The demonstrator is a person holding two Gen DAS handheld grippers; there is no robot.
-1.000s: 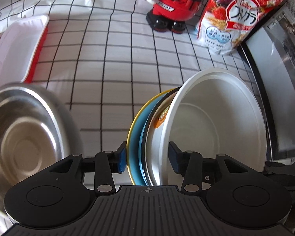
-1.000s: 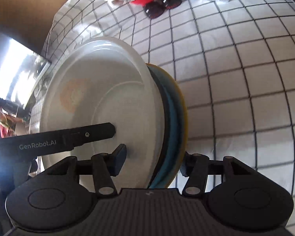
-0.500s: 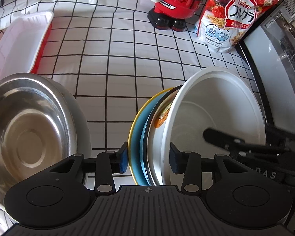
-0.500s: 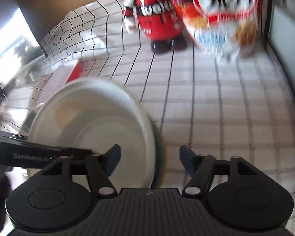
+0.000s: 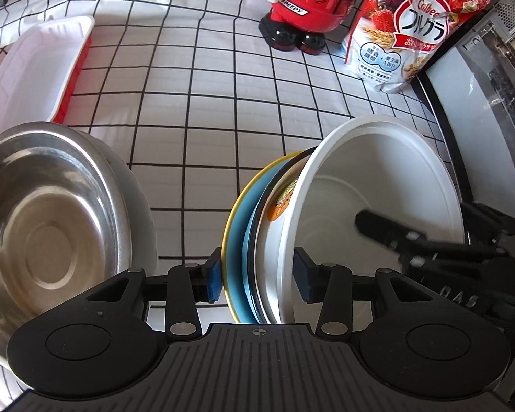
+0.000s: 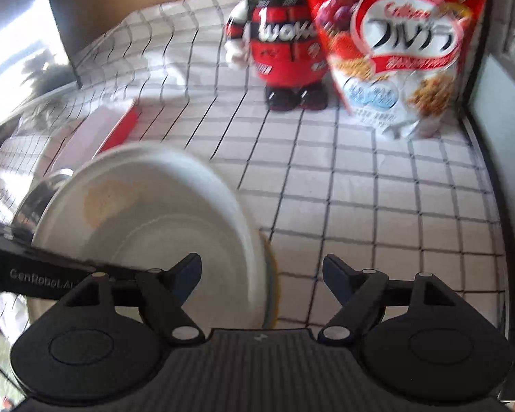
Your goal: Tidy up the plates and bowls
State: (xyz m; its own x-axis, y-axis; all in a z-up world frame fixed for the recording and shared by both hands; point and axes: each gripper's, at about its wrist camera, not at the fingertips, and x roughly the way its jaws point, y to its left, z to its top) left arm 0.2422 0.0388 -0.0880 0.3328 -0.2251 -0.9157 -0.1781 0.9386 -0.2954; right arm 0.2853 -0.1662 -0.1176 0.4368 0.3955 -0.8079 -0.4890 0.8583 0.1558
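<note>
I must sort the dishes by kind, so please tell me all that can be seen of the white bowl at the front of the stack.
The white bowl is round, deep and plain, with a smooth matte look like plastic or melamine, and empty. It stands on edge, its opening facing right in the left wrist view. Its back rests against a stack of plates with black, blue and yellow rims. The left gripper straddles bowl and plates together. A faint orange patch shows through its wall in the right wrist view.
</note>
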